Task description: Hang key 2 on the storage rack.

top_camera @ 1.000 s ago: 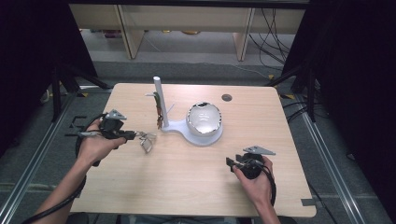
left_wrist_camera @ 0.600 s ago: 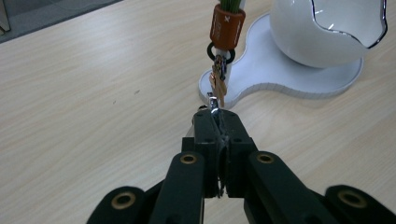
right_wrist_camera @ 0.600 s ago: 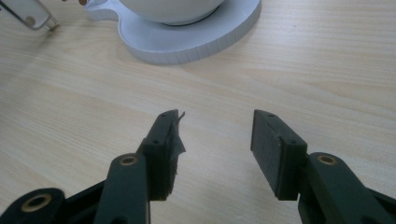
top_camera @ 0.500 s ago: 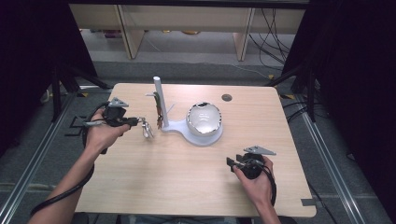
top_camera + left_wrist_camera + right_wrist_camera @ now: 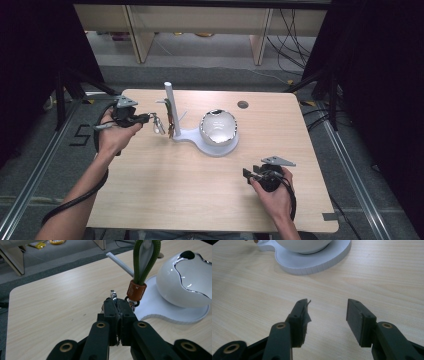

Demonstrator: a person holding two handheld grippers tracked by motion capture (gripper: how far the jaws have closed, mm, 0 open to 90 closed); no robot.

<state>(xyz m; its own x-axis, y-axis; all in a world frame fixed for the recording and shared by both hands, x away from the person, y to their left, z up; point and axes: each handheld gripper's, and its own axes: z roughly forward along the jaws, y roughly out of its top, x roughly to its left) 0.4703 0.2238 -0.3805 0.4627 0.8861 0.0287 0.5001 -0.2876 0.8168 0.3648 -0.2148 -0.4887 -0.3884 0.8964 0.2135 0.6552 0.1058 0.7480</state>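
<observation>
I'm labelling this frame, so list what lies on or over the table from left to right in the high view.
Left claw → keychain pinched in it → white upright post → glossy white bowl on the white base → right claw, open above bare wood near the front edge.

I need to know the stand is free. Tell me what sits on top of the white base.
On the white base stand an upright white post and a glossy white egg-shaped bowl. The bowl's inside is mostly hidden. A green cord loop hangs beside the post.
</observation>
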